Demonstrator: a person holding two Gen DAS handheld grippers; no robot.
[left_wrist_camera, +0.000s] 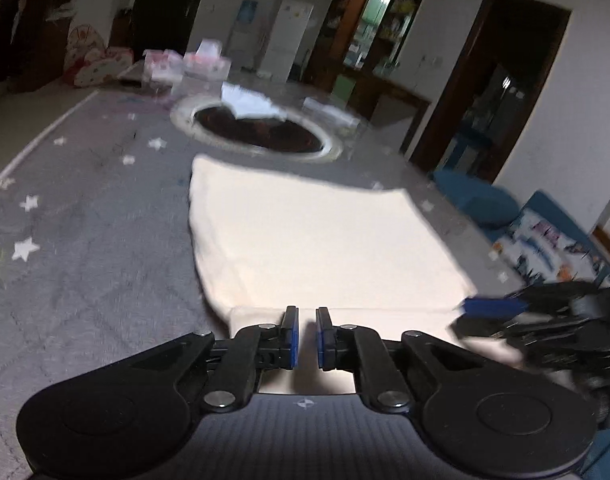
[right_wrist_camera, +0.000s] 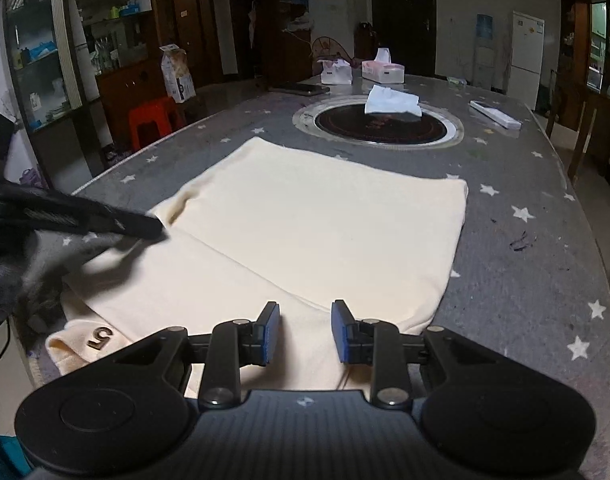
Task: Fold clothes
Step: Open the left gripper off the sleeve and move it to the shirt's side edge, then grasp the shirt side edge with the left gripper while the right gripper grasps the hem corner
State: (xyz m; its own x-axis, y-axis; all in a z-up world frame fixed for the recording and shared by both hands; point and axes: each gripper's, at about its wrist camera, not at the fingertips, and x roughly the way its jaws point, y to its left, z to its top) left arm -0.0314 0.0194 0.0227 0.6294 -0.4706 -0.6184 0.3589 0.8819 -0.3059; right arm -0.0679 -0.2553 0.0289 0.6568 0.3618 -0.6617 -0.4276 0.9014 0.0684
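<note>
A round dark hotplate with a white cloth on it sits upper centre on the grey starred desk, tissue boxes behind. The cream garment fills mid-frame. The left claw is nearly clenched with a fold between its pads; the right claw hangs released over the near hem

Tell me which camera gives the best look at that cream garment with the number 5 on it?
The right wrist view. It shows the cream garment sharply, spread on the star-patterned table cover, with its fold lines and the 5 on the near corner. The left wrist view is blurred, shows only a plain pale panel, and the 5 is not visible there.
</note>
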